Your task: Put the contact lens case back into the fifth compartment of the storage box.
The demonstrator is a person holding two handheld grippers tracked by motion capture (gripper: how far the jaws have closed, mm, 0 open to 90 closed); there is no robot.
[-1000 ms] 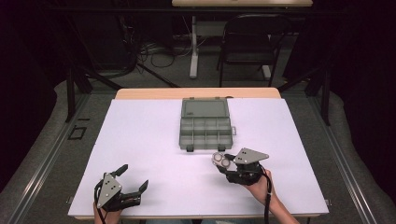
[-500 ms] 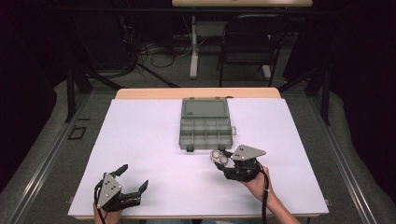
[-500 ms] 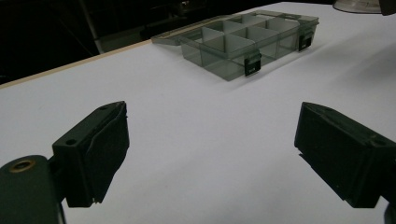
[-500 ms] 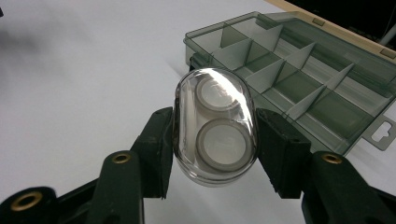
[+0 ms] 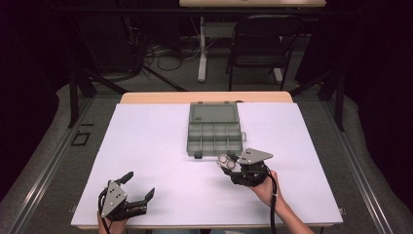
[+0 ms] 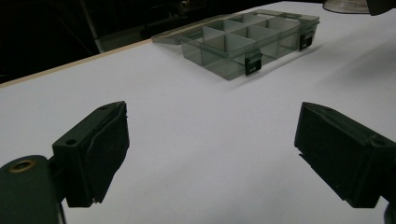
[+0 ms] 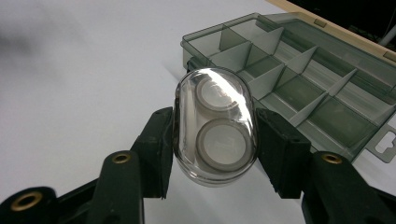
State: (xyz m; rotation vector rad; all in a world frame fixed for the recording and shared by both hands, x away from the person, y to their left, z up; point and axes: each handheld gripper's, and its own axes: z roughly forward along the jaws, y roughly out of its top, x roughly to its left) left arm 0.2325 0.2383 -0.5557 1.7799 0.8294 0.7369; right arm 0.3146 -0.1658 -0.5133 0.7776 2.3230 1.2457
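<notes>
Two jaws of the right gripper (image 7: pixel 212 154) clamp a clear capsule (image 7: pixel 214 126) mid-frame, just below the open organizer (image 5: pixel 215 129). Lower left, the left gripper (image 5: pixel 138 185) gapes empty.

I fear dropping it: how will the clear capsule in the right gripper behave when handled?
The clear capsule looks like hard, glossy plastic, so probably stiff but slippery between the right gripper pads. Its rounded ends suggest it could roll if released. It seems light.
</notes>
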